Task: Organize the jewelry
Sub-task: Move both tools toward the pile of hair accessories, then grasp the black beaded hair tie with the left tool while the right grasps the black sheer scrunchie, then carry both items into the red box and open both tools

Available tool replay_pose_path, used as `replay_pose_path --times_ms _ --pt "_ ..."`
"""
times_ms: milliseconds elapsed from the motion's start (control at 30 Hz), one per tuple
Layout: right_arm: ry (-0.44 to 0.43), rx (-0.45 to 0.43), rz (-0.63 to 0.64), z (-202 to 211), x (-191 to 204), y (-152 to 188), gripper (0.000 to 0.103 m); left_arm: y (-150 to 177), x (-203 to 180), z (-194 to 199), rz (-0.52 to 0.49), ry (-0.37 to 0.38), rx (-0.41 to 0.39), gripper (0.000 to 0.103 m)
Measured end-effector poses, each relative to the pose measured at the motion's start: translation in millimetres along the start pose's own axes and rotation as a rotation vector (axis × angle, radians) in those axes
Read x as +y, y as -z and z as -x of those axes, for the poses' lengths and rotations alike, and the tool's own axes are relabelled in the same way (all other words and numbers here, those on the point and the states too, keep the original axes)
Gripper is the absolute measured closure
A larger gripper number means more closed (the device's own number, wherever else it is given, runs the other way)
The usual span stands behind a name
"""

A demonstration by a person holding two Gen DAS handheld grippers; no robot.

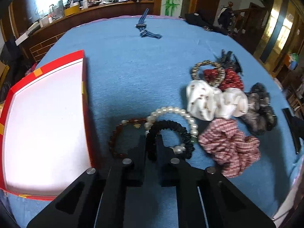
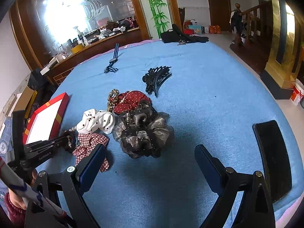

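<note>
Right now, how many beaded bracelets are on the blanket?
2: a pearl bracelet beside the white scrunchie, and a dark red bracelet near the box. The pile may hide more.

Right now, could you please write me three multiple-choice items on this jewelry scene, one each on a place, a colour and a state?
1. The red-rimmed white tray lies where from the left gripper?
A left
B right
C behind

2. The cloth on the table is
A green
B blue
C grey

3. The right gripper is
A shut on a comb
B shut, holding nothing
C open

Answers:
1 A, the tray fills the left wrist view's left side.
2 B, blue throughout.
3 C, wide gap, nothing between its fingers.
</note>
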State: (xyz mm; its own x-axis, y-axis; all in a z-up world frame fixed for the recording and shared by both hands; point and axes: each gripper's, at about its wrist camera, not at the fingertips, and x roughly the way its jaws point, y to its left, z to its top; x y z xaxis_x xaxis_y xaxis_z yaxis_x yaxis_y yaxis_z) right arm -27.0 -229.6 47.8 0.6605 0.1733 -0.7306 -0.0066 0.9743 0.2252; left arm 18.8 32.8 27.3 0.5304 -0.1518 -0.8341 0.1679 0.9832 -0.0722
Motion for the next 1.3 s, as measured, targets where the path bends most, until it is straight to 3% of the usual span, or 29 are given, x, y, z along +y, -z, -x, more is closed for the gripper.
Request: replay_pose_path --times_ms 367,400,467,500,533,633,1000,1300 --pt "-0.033 0.090 0.013 -52 13 -12 0.008 3 -5 36 0.001 0.025 -0.083 0.094" --pt "-0.020 0.104 0.021 -58 14 -11 0.012 4 -5 37 0.001 0.017 -0.085 0.094" --pt "0.000 0.130 0.025 -67 14 -10 0.041 6 -4 38 -0.002 0.001 -0.090 0.094" --pt "0.000 0.138 0.016 -70 12 -10 0.047 7 -3 38 -0.001 -0.005 -0.091 0.094" --pt "0.003 0.143 0.020 -71 11 -9 0.066 8 -1 38 0.002 -0.005 -0.092 0.094" --pt "0.016 0.102 0.013 -60 8 -9 0.074 11 2 40 0.009 -0.008 -0.093 0.094" --pt "0.000 -0.015 0.022 -11 16 -15 0.075 10 7 55 0.019 -0.015 -0.131 0.094" --pt "-0.080 -0.021 0.107 3 62 -23 0.075 12 28 69 0.049 -0.070 -0.177 0.094"
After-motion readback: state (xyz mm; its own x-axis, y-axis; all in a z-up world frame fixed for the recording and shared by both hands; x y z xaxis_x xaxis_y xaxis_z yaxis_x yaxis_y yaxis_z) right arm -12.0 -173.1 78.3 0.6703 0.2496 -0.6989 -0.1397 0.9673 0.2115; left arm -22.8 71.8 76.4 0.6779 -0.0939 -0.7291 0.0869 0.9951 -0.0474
